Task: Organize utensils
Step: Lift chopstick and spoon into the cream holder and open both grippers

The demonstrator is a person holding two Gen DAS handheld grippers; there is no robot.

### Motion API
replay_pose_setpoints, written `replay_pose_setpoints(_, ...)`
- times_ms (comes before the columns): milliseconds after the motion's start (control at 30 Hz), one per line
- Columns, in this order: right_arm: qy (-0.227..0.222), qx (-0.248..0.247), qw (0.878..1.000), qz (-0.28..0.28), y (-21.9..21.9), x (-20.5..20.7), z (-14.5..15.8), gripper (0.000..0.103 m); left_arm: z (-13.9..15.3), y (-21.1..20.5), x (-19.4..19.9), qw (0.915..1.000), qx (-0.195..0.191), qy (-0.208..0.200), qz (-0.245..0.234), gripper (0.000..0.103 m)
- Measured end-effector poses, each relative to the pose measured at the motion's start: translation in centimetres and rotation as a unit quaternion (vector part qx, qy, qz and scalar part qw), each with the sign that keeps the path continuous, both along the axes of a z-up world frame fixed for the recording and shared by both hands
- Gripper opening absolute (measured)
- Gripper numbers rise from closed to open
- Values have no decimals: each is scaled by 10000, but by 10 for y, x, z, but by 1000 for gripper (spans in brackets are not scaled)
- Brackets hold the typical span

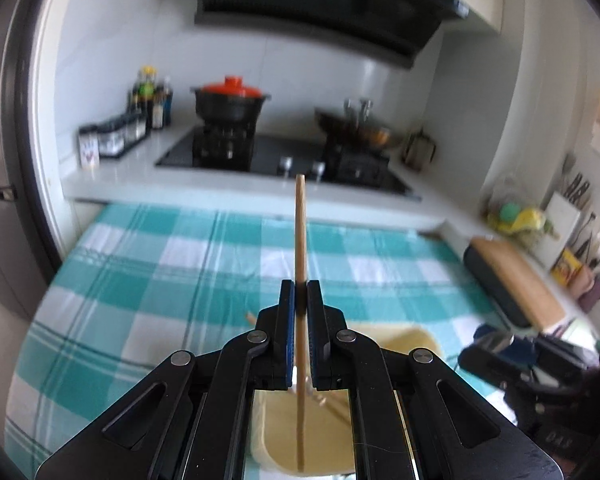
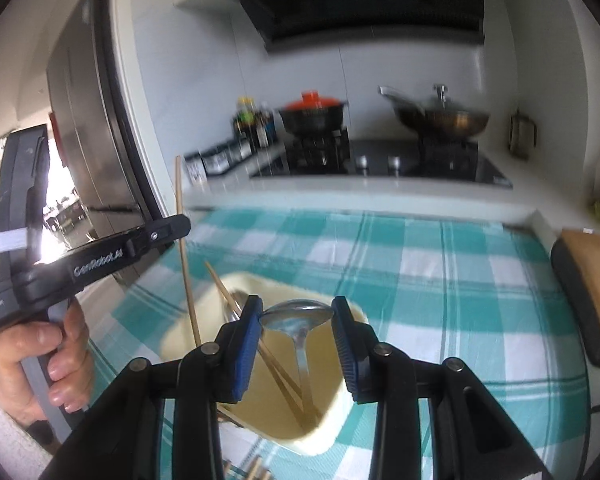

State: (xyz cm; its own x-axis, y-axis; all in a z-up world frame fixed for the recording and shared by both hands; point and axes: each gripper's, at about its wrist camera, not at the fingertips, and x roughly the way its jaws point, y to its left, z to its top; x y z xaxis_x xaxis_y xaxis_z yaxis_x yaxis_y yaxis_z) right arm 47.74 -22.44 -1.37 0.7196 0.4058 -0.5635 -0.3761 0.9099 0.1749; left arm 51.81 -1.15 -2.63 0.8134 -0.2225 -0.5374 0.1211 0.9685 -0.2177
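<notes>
Chopstick: a single wooden chopstick (image 1: 300, 232) stood near upright, pinched between the pads of the left gripper (image 1: 300, 292), its lower end over the cream tray (image 2: 324, 436).
Spoon: a metal spoon (image 2: 296, 316) lay between the right gripper's (image 2: 296, 332) blue pads; contact could not be confirmed.
Right claw: moderately wide, not clamped.
Tray contents: further chopsticks (image 2: 280, 376) already rested inside.
Surface: tray sat on the checked tablecloth (image 2: 440, 280), stove (image 2: 380, 160) behind.
Step judged: depositing utensils in the tray.
Next move: lower the chopstick in, then release.
</notes>
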Motion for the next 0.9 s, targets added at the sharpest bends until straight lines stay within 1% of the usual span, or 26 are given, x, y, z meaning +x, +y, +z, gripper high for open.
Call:
replay_pose_setpoints(67, 192, -24, 9998, -43, 1, 6, -8, 37, -6, -2, 3, 9997, 59, 214, -33, 6)
replay_pose_setpoints(133, 334, 25, 9994, -127, 0, 11, -7, 41, -2, 1, -1, 9993, 51, 359, -61, 19)
replay_pose_setpoints(167, 328, 75, 9993, -131, -3, 10, -2, 44, 4, 4, -6, 9993, 9, 361, -102, 32)
replay_pose_setpoints(200, 282, 127, 9994, -127, -5, 6, 5, 44, 10, 7, -12, 9993, -23, 336, -148, 47)
replay_pose_setpoints(233, 205, 158, 9996, -113, -7, -2, 17, 44, 22, 14, -28, 9994, 9, 270, -225, 54)
replay_pose_setpoints(267, 135, 139, 9998, -85, -9, -11, 30, 46, 29, 17, -36, 9993, 80, 245, -281, 66)
replay_pose_setpoints(300, 87, 93, 9999, -59, -10, -19, 40, 49, 37, 21, -47, 9990, 165, 229, -350, 75)
replay_pose_setpoints(333, 2, 15, 10000, -11, -14, -35, 54, 51, 44, 26, -62, 9984, 268, 235, -440, 79)
replay_pose_setpoints(367, -48, -38, 10000, 18, -15, -45, 62, 55, 50, 32, -80, 9973, 404, 297, -537, 88)
replay_pose_setpoints(400, -106, -148, 9998, 65, -20, -62, 72, 58, 52, 39, -100, 9960, 541, 393, -596, 97)
replay_pose_setpoints(433, -137, -253, 9995, 90, -23, -77, 78, 59, 52, 43, -111, 9952, 609, 457, -616, 99)
replay_pose_setpoints(500, -176, -506, 9985, 130, -33, -112, 84, 66, 41, 51, -145, 9922, 834, 684, -629, 100)
replay_pose_setpoints(567, -149, -765, 9968, 180, -43, -146, 73, 69, 10, 55, -183, 9872, 1080, 976, -646, 100)
replay_pose_setpoints(600, -135, -864, 9960, 184, -47, -160, 64, 70, -2, 55, -192, 9859, 1134, 1055, -637, 100)
replay_pose_setpoints(667, -73, -1124, 9936, 113, -55, -191, 31, 70, -44, 53, -220, 9823, 1252, 1286, -531, 100)
replay_pose_setpoints(700, 2, -1235, 9923, 86, -58, -205, 10, 70, -60, 52, -228, 9815, 1265, 1359, -471, 100)
replay_pose_setpoints(733, 106, -1325, 9911, 37, -60, -217, -11, 70, -85, 49, -239, 9803, 1268, 1473, -359, 100)
replay_pose_setpoints(767, 229, -1375, 9902, -20, -62, -225, -32, 70, -103, 46, -244, 9796, 1269, 1539, -254, 100)
replay_pose_setpoints(800, 363, -1398, 9895, -68, -64, -232, -50, 70, -113, 46, -247, 9795, 1262, 1560, -180, 100)
replay_pose_setpoints(833, 610, -1438, 9876, -161, -66, -239, -77, 70, -126, 45, -250, 9793, 1255, 1588, -56, 100)
replay_pose_setpoints(867, 741, -1464, 9862, -226, -66, -241, -91, 70, -139, 43, -250, 9787, 1242, 1631, 65, 100)
replay_pose_setpoints(900, 890, -1489, 9843, -325, -67, -246, -111, 70, -149, 42, -248, 9786, 1235, 1639, 130, 100)
